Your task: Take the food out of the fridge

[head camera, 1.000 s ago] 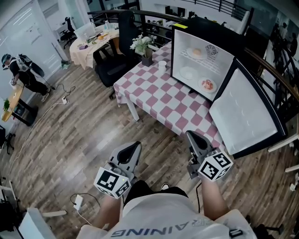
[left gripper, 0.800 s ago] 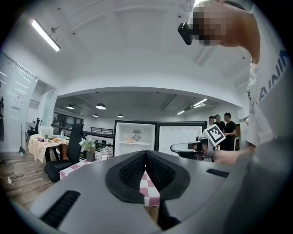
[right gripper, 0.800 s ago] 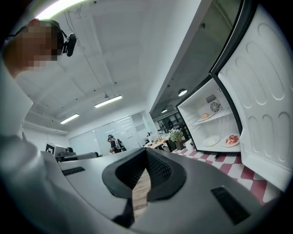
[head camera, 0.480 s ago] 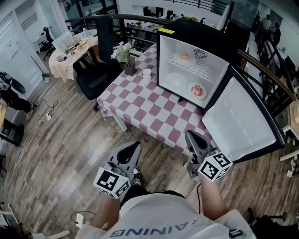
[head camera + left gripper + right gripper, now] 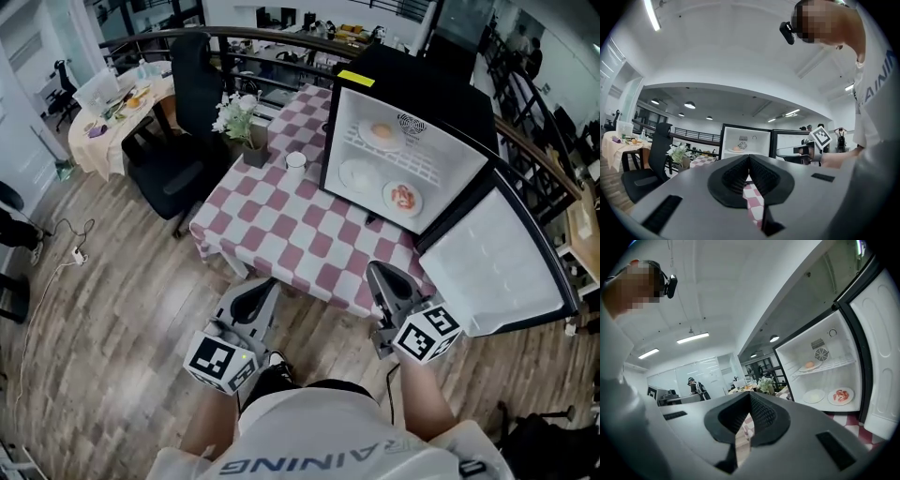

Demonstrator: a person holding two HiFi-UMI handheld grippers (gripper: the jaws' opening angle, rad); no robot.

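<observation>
Low in the head view, our left gripper (image 5: 255,292) and right gripper (image 5: 382,279) are both clenched on nothing; upper right, food (image 5: 402,196) sits on plates (image 5: 357,174) inside the open fridge (image 5: 450,103) on the table (image 5: 281,234).

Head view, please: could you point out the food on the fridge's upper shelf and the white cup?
upper-shelf food (image 5: 382,130): head view, its middle.
white cup (image 5: 296,161): head view, its top.

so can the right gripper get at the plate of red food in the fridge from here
Probably yes, once it moves closer. The fridge door stands wide open and the plate of red food sits low inside with nothing before it. The right gripper is shut and short of it, at the table's near edge.
</observation>
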